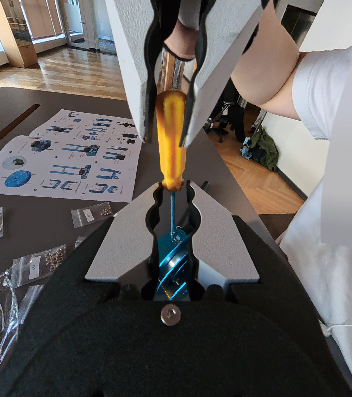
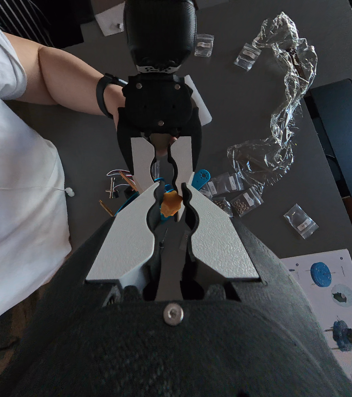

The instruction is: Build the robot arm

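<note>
Left hand-held gripper (image 1: 171,189) clamps a blue disc assembly (image 1: 171,264); right hand-held gripper (image 2: 171,189) grips the orange screwdriver (image 1: 170,141). Only the right wrist view shows crumpled plastic wrap (image 2: 282,103) at 2 o'clock.

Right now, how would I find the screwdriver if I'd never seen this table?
Start at the dark table and find the two grippers meeting nose to nose above it. The right gripper comes down from above, clamped on the screwdriver, whose thin shaft touches the blue disc. It's the only thing with an orange handle.

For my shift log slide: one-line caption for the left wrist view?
Left hand-held gripper clamps a round blue metal disc assembly while the right hand-held gripper holds a yellow-handled screwdriver, tip on a disc screw.
</note>
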